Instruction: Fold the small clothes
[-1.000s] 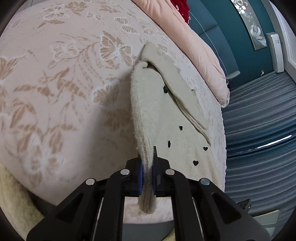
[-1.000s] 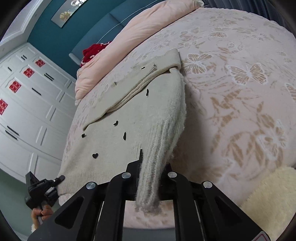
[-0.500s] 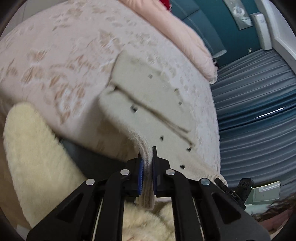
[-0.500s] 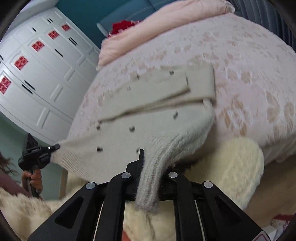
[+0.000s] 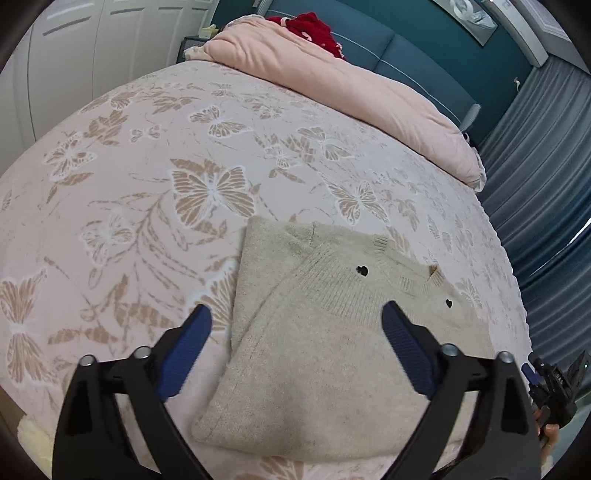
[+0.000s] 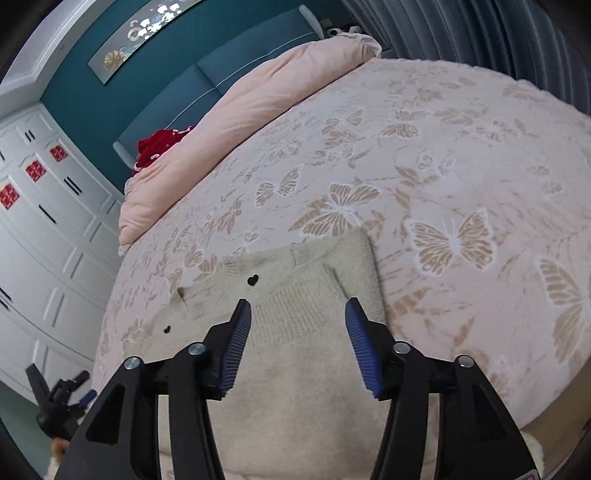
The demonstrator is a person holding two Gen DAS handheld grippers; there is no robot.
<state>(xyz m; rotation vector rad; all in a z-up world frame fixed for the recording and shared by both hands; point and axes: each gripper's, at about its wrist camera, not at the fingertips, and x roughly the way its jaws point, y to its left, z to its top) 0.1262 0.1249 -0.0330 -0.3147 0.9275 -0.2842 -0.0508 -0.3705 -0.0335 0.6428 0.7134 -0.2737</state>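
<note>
A small cream knit sweater with tiny black hearts lies folded flat on the bed near its front edge; it also shows in the right wrist view. Its ribbed hem lies folded up over the body, below the neckline. My left gripper is open and empty, hovering just above the sweater's left part. My right gripper is open and empty above the sweater's right part, its blue pads clear of the cloth.
The bed has a pink butterfly-print cover. A pink duvet and a red garment lie by the teal headboard. White wardrobes stand on one side, grey curtains on the other.
Both grippers held the sweater's hem lifted off the bed; they have laid it over the body and opened. The sweater now lies folded and free.
</note>
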